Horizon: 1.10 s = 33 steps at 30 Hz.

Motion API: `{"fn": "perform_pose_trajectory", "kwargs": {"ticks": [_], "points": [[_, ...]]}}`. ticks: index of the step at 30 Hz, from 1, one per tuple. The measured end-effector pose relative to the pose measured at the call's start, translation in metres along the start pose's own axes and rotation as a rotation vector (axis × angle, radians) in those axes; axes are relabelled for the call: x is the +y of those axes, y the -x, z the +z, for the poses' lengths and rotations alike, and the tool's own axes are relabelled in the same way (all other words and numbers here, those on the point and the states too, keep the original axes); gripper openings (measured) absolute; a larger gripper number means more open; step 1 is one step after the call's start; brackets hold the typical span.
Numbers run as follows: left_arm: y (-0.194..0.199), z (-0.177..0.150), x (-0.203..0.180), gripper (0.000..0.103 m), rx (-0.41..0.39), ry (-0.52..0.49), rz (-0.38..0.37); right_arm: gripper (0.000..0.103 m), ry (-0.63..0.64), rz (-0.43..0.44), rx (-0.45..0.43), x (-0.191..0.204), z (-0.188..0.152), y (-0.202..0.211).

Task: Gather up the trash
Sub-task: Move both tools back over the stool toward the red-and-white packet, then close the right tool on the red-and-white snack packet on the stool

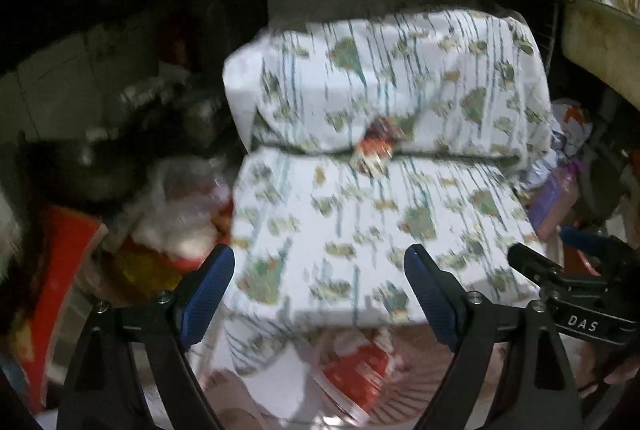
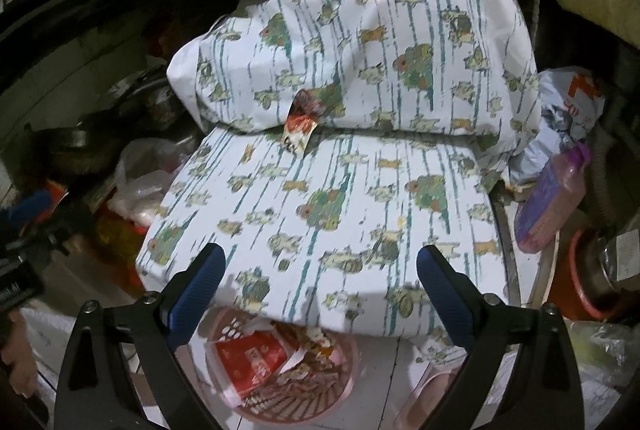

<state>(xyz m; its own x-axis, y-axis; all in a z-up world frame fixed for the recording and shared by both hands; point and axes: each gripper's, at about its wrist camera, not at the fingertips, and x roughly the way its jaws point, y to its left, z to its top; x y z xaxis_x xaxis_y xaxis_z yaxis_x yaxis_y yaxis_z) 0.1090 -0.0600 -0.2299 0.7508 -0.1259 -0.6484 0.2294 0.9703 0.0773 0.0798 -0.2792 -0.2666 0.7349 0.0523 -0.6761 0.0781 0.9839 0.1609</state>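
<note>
Beyond both gaping empty tongs [image 2: 320,286], wrapper [image 2: 301,128] on patterned cushion [image 2: 360,198]

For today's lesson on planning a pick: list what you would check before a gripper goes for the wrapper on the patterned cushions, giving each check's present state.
1. Wrapper in view, lying where the two cushions meet: ok.
2. Right gripper open, nothing between its fingers: ok.
3. Left gripper open, empty: ok.
4. Pink basket below the cushion edge, ready for trash: ok.
5. Wrapper free, not tucked into the seam: cannot tell.
</note>
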Motion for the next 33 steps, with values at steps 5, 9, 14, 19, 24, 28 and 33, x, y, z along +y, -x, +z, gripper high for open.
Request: {"fn": "perform_pose_trajectory", "kwargs": {"ticks": [5,9,14,19,24,28,33], "points": [[0.005,0.024,0.005,0.088,-0.039,0.004,0.018,0.096,0.01,-0.006,0.017,-0.001,0.024,-0.002],[0.001,0.053,0.009,0.089,-0.063,-0.001,0.034,0.098,-0.009,-0.005,-0.049,-0.008,0.057,0.008],[-0.014,0.097,0.012,0.092,-0.07,0.037,-0.019,0.101,-0.029,-0.022,-0.133,-0.015,0.109,0.008],[-0.049,0.137,0.019,0.093,-0.078,0.065,0.023,0.103,-0.06,-0.018,-0.174,-0.016,0.157,-0.009],[-0.093,0.16,0.027,0.103,-0.078,0.069,0.066,0.103,-0.071,-0.004,-0.148,-0.016,0.184,-0.052],[-0.142,0.17,0.032,0.103,-0.023,0.072,0.079,0.103,-0.068,0.003,-0.075,-0.012,0.193,-0.108],[-0.203,0.172,0.033,0.103,0.068,0.048,0.114,0.103,-0.036,0.028,0.092,-0.003,0.192,-0.183]]}}
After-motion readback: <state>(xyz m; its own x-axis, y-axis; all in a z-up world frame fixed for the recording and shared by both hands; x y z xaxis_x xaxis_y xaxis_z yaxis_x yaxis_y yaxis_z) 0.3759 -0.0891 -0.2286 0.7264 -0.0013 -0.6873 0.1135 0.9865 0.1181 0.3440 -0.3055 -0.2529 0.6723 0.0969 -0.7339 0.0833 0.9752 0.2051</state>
